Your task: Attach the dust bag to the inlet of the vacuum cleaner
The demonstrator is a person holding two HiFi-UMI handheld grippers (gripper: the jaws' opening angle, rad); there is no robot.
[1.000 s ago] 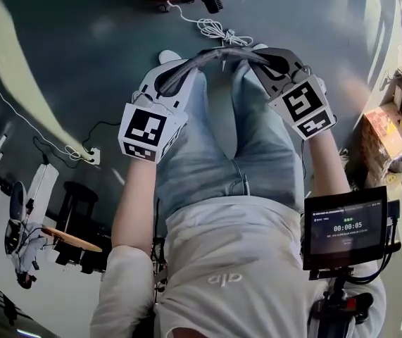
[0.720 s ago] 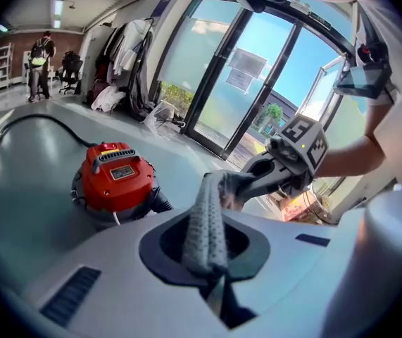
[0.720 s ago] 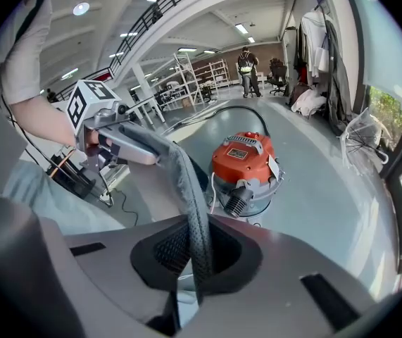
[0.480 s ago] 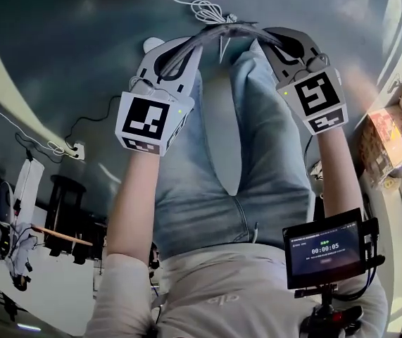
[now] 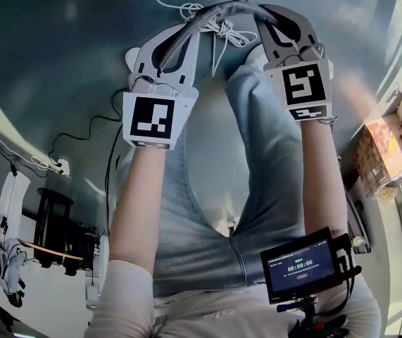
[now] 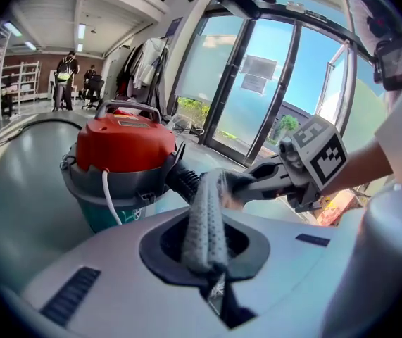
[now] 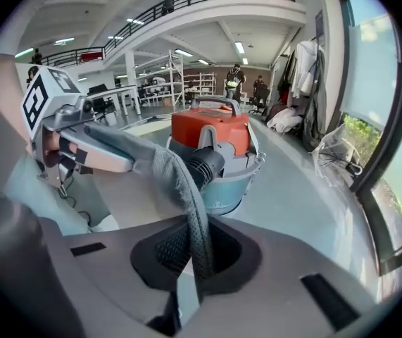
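A grey mesh dust bag (image 5: 222, 11) is stretched between my two grippers above the person's knees. My left gripper (image 5: 192, 21) is shut on its left end and my right gripper (image 5: 260, 11) is shut on its right end. In the left gripper view the bag (image 6: 204, 220) rises from my shut left gripper (image 6: 211, 282) towards the right gripper (image 6: 285, 174). Beyond it stands the vacuum cleaner (image 6: 124, 143) with a red lid, a teal tub and a black ribbed inlet (image 6: 181, 182). The right gripper view shows the bag (image 7: 186, 203), the inlet (image 7: 205, 166) and the vacuum cleaner (image 7: 211, 134) just beyond it.
A coiled white power cord (image 5: 208, 21) lies on the grey floor (image 5: 60, 62) by the person's feet. A black cable and socket strip (image 5: 63, 166) lie at the left. Boxes (image 5: 387, 146) stand at the right. Glass doors (image 6: 271, 97) rise behind the vacuum cleaner.
Both grippers have sunk towards the floor with the bag still between them, moving up the head view. The vacuum cleaner has slid almost out of that view's top edge.
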